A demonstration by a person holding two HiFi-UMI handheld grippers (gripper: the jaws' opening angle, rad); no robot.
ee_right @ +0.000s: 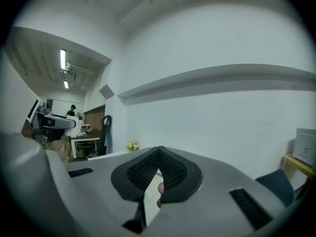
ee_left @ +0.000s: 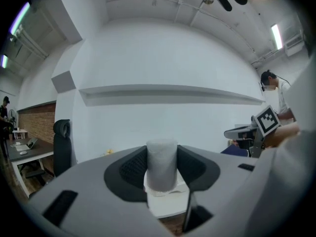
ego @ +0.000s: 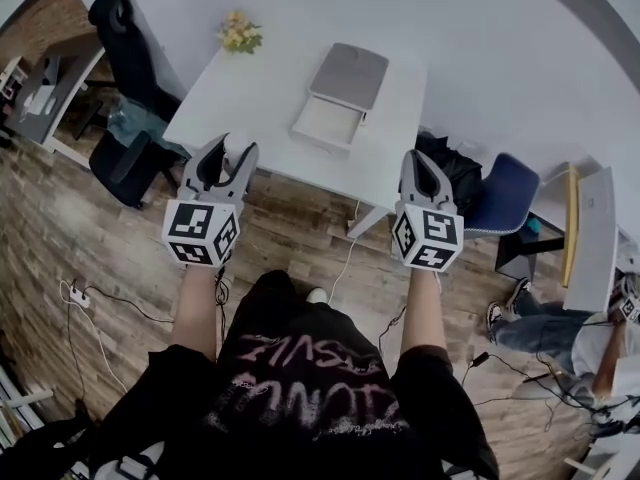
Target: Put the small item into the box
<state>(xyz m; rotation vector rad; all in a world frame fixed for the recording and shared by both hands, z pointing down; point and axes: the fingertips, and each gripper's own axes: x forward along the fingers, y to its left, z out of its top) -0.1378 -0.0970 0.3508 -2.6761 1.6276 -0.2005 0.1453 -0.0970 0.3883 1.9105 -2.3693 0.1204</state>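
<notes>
In the head view a white table (ego: 250,103) stands ahead of me, and on it lies an open box (ego: 338,96) with a grey lid folded back and a white tray. My left gripper (ego: 237,146) is shut on a small white cylinder (ego: 236,154), held upright short of the table's near edge. From the left gripper view the cylinder (ee_left: 162,166) fills the gap between the pads of that gripper (ee_left: 162,154). My right gripper (ego: 424,160) hangs at the same height, to the right of the table corner. Its tips (ee_right: 158,152) meet with nothing between them.
A small bunch of yellow flowers (ego: 240,35) sits at the table's far left corner. A black office chair (ego: 130,48) stands left of the table and a blue chair (ego: 505,193) to its right. Cables (ego: 100,298) trail over the wooden floor. Another person (ego: 600,338) crouches at the far right.
</notes>
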